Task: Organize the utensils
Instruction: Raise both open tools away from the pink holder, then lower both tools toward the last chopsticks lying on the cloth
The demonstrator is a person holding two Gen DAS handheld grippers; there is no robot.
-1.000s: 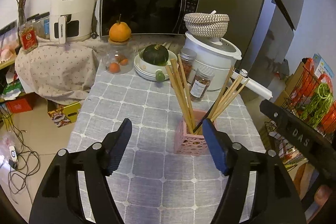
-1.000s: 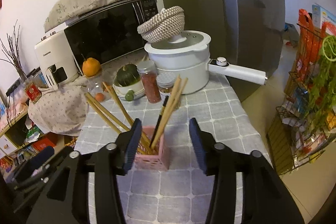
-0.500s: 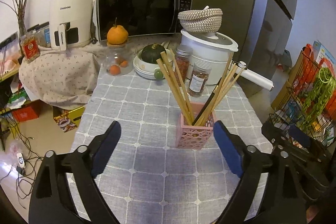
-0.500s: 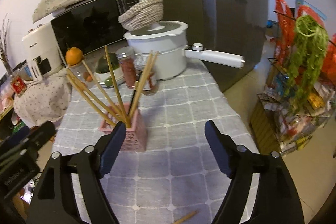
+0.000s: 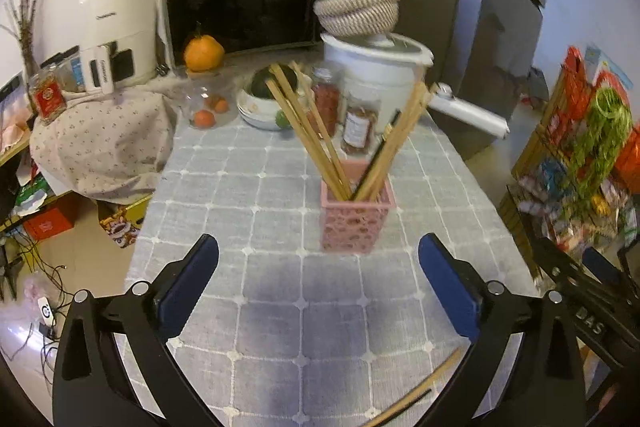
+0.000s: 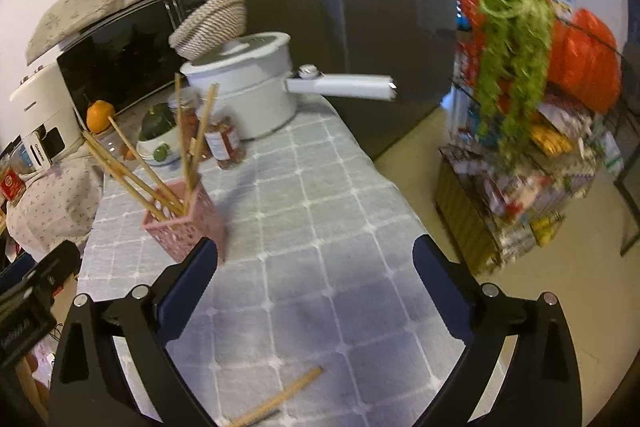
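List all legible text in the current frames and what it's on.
"DAS": white letters on the black body of the right hand-held gripper, seen from the left wrist view.
Brand strip on the cream air fryer: blurred, unreadable.
Red label on the small glass jar at far left: unreadable.
Label on the clear spice jar with red contents: too small to read.
Packaging on the wire rack: blurred, unreadable.

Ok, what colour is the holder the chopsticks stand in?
Pink, with a cut-out lattice pattern on its walls. The holder shows best in the left wrist view.
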